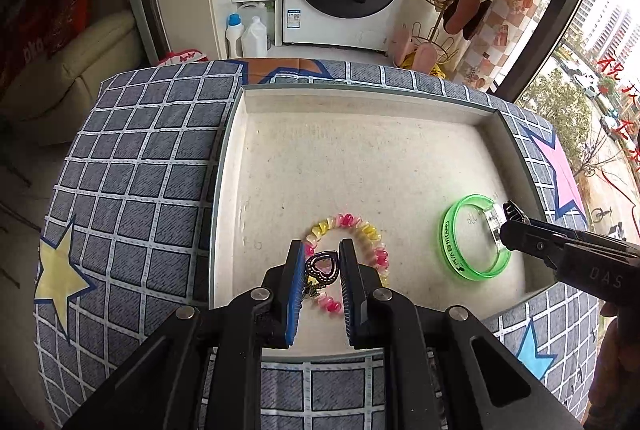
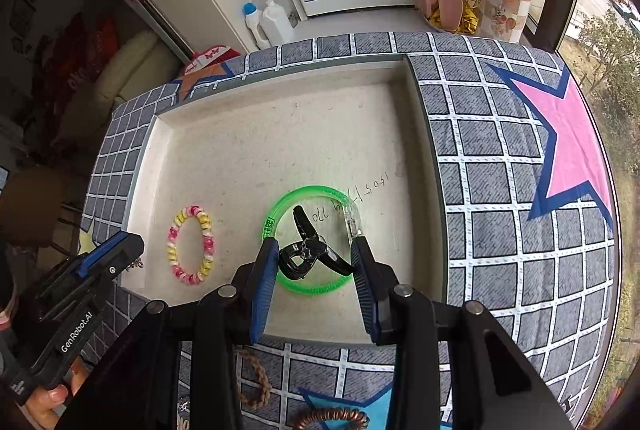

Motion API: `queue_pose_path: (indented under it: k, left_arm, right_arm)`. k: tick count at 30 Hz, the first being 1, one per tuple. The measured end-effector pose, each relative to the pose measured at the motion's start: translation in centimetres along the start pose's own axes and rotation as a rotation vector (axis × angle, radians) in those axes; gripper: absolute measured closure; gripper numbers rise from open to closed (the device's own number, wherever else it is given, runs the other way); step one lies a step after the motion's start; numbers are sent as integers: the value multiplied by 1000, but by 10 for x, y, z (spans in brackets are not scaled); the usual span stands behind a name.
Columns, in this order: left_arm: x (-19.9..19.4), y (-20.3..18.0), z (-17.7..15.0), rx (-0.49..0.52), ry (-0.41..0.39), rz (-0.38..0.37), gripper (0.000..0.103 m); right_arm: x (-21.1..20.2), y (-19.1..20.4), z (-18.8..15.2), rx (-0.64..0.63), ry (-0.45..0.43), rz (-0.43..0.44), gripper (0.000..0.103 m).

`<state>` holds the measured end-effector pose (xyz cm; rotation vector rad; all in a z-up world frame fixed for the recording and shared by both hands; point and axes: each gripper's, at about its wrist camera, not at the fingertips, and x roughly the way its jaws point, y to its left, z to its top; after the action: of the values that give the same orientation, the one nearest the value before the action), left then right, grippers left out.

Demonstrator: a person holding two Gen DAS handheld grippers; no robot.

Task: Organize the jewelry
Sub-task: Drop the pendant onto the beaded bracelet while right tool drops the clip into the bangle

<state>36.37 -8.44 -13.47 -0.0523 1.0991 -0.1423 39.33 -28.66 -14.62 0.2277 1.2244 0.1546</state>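
Left tool (image 1: pixel 320 250) grasps one heart pendant (image 1: pixel 322 267); right tool (image 2: pixel 316 250) grasps one black clip (image 2: pixel 306 250); two bracelets in tray (image 2: pixel 280 134).

Translucent glossy plastic green bangle (image 2: pixel 306 238); matt speckled tray (image 1: pixel 360 158); printed cloth table cover (image 1: pixel 140 170); shiny black hair clip (image 2: pixel 308 250).

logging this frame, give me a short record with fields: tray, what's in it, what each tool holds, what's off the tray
tray: shallow white tray on a grid-and-star tablecloth
in tray: pink and yellow coil bracelet; green bangle
left tool: shut on heart pendant, over the coil bracelet's near side
right tool: holds black hair clip, over the green bangle
off tray: brown beaded strand and copper coil tie on the cloth, near edge
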Motion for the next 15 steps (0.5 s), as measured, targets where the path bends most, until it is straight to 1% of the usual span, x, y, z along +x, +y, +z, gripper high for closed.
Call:
queue_pose_path:
  k: [4,6,8,11,15]
  left_arm:
    - [12,-4,-1,-4,22,4,74]
    - [17,-7,-1,9,26,19,74]
    - [21,-10,-2,21,31,33,74]
    - [29,-14,-4,36,55,33,74]
    - [33,-16,-5,51,61,55,73]
  right_arm:
    - [11,-2,1,-6,16,-8,63]
    - [16,-3,0,-9,23,-9,63]
    - [17,0,1,-31,10,-12,63]
    - [18,5,3,-73,6,-26,63]
    - [18,7,4,-86,5,-27,62]
